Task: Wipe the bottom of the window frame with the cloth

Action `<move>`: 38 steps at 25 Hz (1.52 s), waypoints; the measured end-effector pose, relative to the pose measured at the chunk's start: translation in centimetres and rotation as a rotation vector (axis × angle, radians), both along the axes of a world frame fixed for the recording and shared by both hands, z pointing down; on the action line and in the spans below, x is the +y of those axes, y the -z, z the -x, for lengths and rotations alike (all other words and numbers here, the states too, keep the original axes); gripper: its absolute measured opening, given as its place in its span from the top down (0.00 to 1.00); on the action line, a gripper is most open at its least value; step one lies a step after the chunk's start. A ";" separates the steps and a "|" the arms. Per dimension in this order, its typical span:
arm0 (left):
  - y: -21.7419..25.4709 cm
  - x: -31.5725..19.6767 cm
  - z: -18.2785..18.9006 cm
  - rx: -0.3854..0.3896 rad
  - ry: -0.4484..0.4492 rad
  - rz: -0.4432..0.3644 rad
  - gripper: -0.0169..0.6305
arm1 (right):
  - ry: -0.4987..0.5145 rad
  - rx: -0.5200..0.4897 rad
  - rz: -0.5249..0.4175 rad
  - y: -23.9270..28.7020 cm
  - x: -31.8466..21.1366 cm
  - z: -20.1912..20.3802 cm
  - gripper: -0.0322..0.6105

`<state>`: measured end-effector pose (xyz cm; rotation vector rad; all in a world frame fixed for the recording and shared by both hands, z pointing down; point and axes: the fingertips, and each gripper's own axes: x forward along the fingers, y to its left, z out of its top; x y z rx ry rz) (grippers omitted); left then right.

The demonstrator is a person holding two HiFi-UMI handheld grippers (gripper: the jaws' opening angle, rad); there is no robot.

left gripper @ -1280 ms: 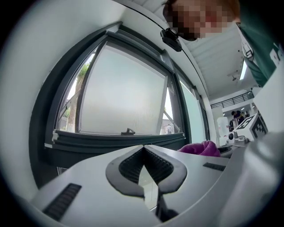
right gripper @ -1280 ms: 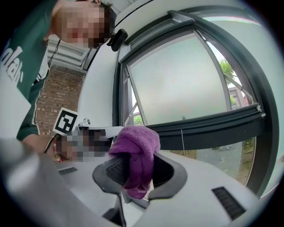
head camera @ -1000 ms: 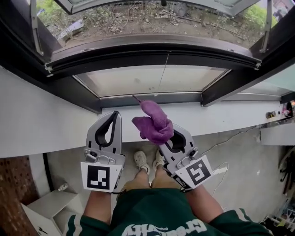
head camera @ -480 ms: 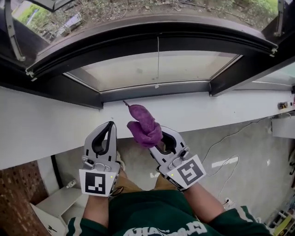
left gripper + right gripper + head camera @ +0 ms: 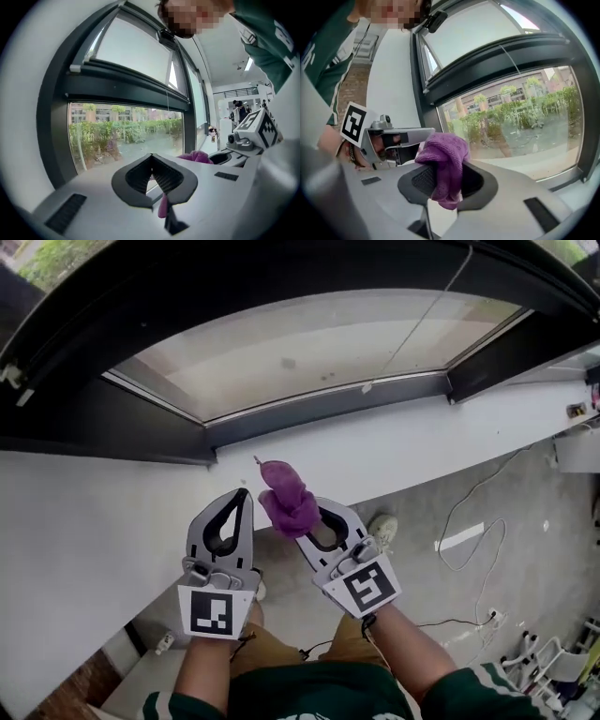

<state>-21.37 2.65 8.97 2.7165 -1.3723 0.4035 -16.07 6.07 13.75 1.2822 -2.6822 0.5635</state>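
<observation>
**Kid 1:** Under the big dark metal window frame (image 5: 309, 413), what is that?

**Kid 2:** That's the long white ledge (image 5: 112, 512). The left gripper (image 5: 241, 495) is pinched together with nothing in it.

**Kid 1:** And the right gripper (image 5: 298, 521)?

**Kid 2:** It's squeezing the fuzzy purple cloth (image 5: 286, 495) over the ledge. The cloth's long way points away from the person, with its tip near the frame.

White cable (image 5: 466, 501) on grey floor (image 5: 530, 554)

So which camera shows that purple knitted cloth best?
The right gripper view: the purple knitted cloth fills its centre, pinched in the right claw. The head view shows it small; the left gripper view only an edge.
</observation>
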 end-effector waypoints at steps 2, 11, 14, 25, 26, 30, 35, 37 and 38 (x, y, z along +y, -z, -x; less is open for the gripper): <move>-1.7 -0.2 1.6 0.004 0.012 -0.005 0.96 | 0.025 0.005 0.029 -2.2 -0.3 1.8 0.78; -10.8 -1.6 7.3 0.029 0.218 0.038 0.96 | 0.186 -0.023 0.129 -11.8 -3.2 6.5 0.78; -14.3 -2.4 8.1 0.053 0.291 0.023 0.96 | 0.214 -0.025 0.135 -15.4 -4.2 6.9 0.78; -22.2 -3.9 9.2 0.046 0.356 0.022 0.96 | 0.272 -0.007 0.074 -24.1 -6.9 10.8 0.78; -22.7 -4.2 9.5 0.045 0.358 0.024 0.96 | 0.270 -0.013 0.075 -24.6 -7.4 11.4 0.78; -24.1 -4.9 11.0 0.090 0.372 0.050 0.96 | 0.282 0.007 0.083 -27.0 -8.5 14.1 0.78; -25.3 -5.4 12.6 0.104 0.382 0.066 0.96 | 0.325 0.044 0.116 -30.0 -9.3 17.0 0.78; -25.6 -5.4 13.4 0.105 0.393 0.068 0.96 | 0.327 0.060 0.135 -31.2 -9.8 17.9 0.78; -25.8 -5.4 13.7 0.106 0.397 0.069 0.96 | 0.327 0.067 0.142 -31.6 -10.0 18.2 0.78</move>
